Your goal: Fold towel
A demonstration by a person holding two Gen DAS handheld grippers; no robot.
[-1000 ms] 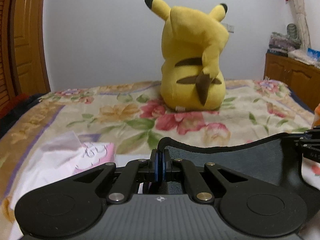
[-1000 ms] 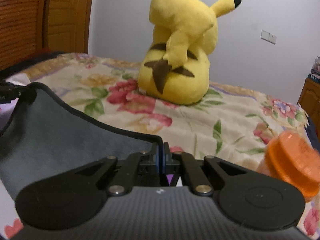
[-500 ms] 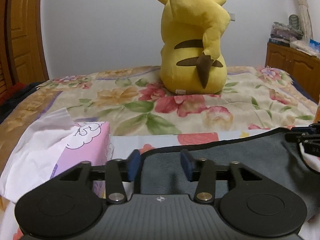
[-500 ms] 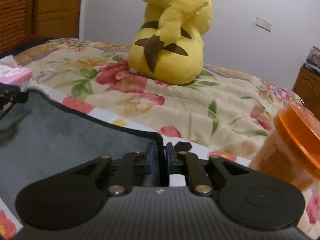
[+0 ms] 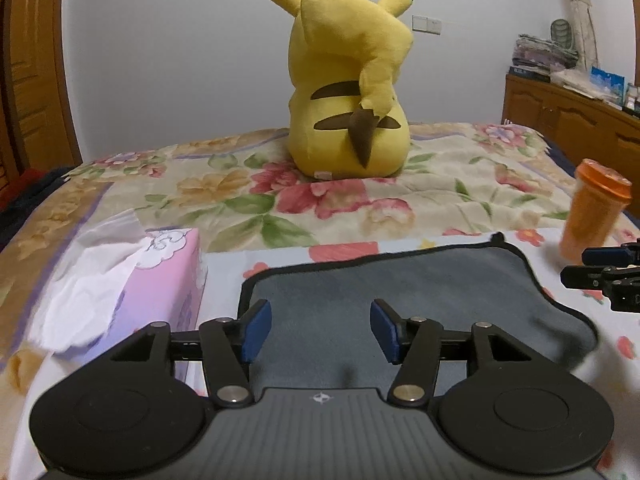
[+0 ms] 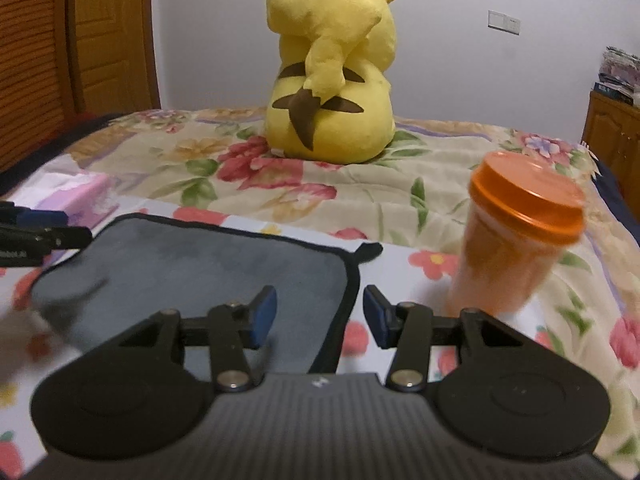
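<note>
Gaping, both the left tool (image 5: 320, 330) and right tool (image 6: 320, 316) hover over the towel (image 5: 400, 292), tissues (image 5: 84, 280) spilling from their pink box (image 5: 160, 280).

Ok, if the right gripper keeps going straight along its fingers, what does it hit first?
Probably the grey towel: its black right edge runs between the open right gripper's fingers. Beyond lies floral bedspread; the orange cup stands off to the right. Depth is uncertain.

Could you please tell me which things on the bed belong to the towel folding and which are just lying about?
Part of the job:
- grey towel
- left tongs, open
- right tongs, open

Just lying about:
- yellow plush toy
- pink tissue box
- orange cup
</note>
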